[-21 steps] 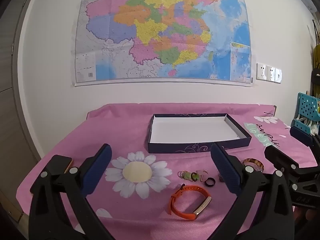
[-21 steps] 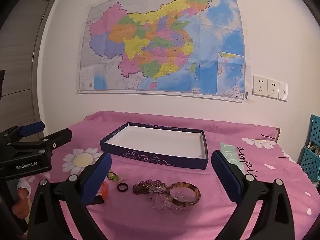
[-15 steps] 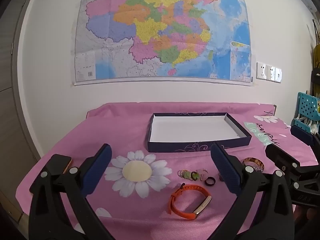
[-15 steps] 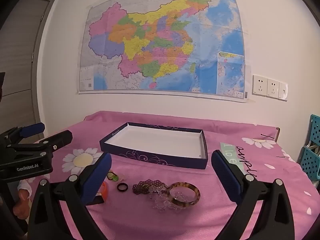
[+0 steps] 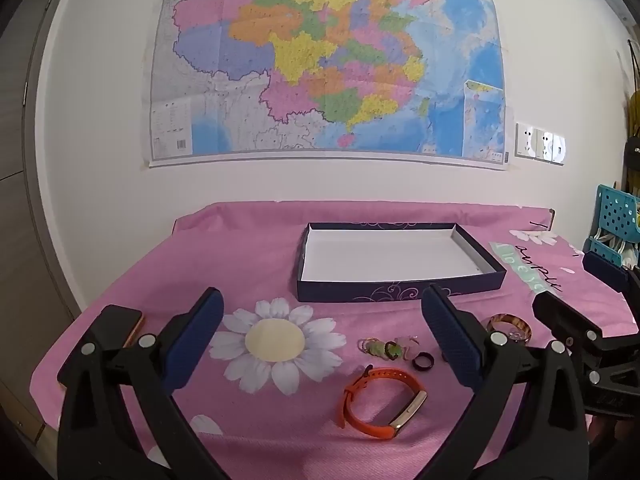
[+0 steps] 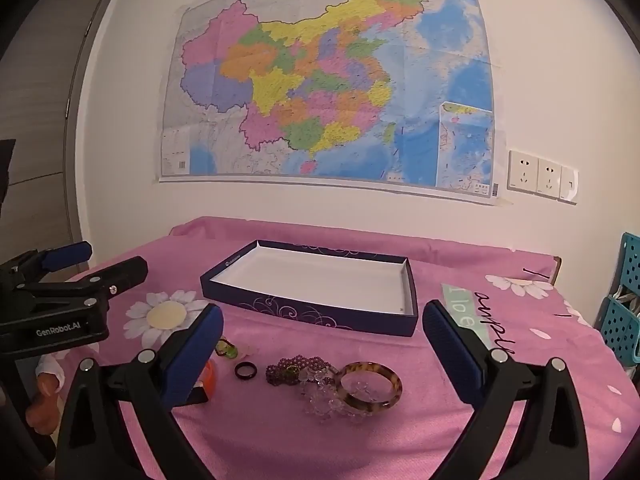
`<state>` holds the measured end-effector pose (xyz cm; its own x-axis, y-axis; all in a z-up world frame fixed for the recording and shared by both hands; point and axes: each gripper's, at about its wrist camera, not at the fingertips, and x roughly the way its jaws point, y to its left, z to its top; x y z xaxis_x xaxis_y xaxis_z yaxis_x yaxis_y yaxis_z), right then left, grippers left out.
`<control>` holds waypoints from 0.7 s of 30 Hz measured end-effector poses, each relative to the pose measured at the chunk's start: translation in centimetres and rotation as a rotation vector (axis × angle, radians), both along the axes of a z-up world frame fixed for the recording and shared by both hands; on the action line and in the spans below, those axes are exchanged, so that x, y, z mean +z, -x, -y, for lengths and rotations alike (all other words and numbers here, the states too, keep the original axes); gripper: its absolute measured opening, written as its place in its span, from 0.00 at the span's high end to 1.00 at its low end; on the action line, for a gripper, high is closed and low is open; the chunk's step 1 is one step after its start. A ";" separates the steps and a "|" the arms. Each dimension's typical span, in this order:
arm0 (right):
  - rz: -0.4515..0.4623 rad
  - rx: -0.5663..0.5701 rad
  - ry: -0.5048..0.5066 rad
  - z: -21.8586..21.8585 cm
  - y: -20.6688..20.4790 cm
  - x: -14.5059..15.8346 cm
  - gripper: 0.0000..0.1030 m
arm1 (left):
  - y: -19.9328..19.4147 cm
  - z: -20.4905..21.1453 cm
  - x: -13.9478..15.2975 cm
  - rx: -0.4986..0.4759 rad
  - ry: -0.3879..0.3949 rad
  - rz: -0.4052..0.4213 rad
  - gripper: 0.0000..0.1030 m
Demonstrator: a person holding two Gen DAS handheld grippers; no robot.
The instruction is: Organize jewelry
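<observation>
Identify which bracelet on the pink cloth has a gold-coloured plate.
The orange band, lying nearest the left claw. The tortoiseshell bangle and bead bracelets lack one.

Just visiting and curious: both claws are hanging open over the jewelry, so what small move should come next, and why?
Probably lower the right gripper onto the brown bangle. Its jaws are open and empty, the bangle lies right below them, and the box behind holds nothing yet.

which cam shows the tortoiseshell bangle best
The right wrist view: the tortoiseshell bangle lies whole and unobstructed on the pink cloth, touching clear beads. In the left wrist view it is small and partly hidden behind that gripper's finger.
</observation>
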<state>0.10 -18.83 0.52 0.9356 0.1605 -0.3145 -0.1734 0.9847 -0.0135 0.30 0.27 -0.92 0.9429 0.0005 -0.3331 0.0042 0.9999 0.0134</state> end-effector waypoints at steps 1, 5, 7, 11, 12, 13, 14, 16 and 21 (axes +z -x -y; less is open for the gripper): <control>-0.001 0.001 -0.001 0.0 0.0 0.0 0.06 | -0.1 0.1 0.1 0.000 -0.001 -0.004 0.05; -0.007 0.001 -0.003 0.0 -0.1 0.0 0.06 | -0.2 0.1 0.1 -0.001 -0.001 -0.005 0.05; -0.007 0.000 -0.003 0.0 0.0 0.0 0.06 | -0.2 0.2 0.1 0.005 -0.010 -0.001 0.05; -0.011 0.003 -0.005 0.0 0.0 0.0 0.06 | -0.2 0.3 -0.1 0.005 -0.009 -0.002 0.05; -0.011 0.003 -0.007 0.0 0.0 0.0 0.06 | -0.3 0.3 -0.1 0.005 -0.009 -0.001 0.05; -0.011 0.002 -0.006 -0.1 0.0 0.0 0.06 | -0.3 0.3 0.0 0.004 -0.008 -0.002 0.05; -0.011 0.003 -0.006 0.0 0.0 0.0 0.06 | -0.3 0.3 -0.1 0.005 -0.007 -0.002 0.05; -0.010 0.003 -0.006 -0.1 -0.1 0.0 0.06 | -0.3 0.1 -0.1 0.005 -0.002 -0.003 0.05; -0.011 0.003 -0.008 0.0 -0.1 0.0 0.06 | -0.4 0.0 -0.2 0.004 -0.001 -0.003 0.05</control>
